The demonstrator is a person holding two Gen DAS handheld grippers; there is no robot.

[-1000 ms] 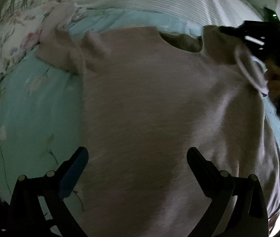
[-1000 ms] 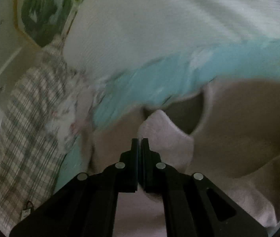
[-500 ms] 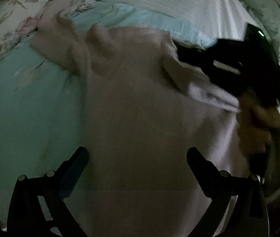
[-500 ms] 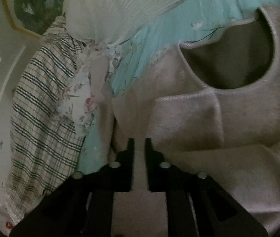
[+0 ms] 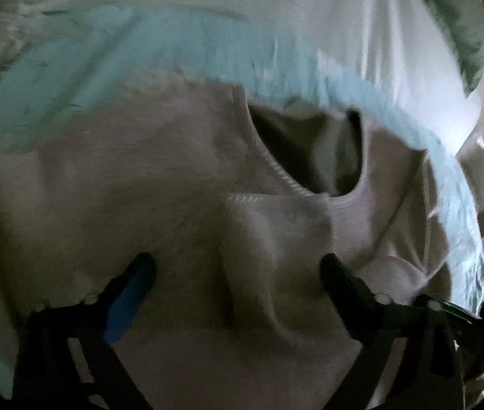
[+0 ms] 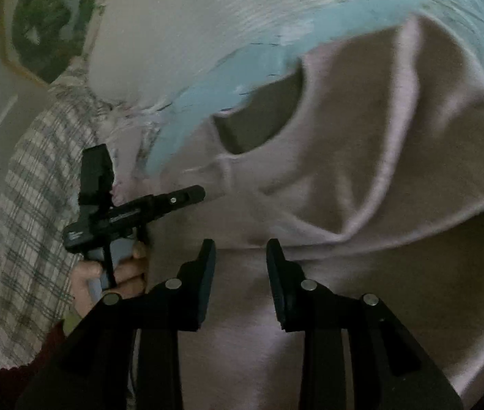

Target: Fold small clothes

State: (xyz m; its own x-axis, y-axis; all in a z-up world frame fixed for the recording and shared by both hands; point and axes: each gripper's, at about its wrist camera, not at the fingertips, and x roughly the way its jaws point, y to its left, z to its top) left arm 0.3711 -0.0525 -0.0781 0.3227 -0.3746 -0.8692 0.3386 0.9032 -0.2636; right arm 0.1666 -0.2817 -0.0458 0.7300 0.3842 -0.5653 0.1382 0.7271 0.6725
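Sleeve now folded over soft pink top (image 5: pixel 160 184), both claws released, right (image 6: pixel 240 256) just parted

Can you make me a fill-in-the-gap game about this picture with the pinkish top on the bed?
1. The pale pink knit top lies on a light ____ bedsheet.
2. The right gripper holds ____ between its fingers.
3. One sleeve is folded ____ the top's front.
4. Left of the bedsheet lies a ____ patterned cloth.

Missing words: blue; nothing; over; checked
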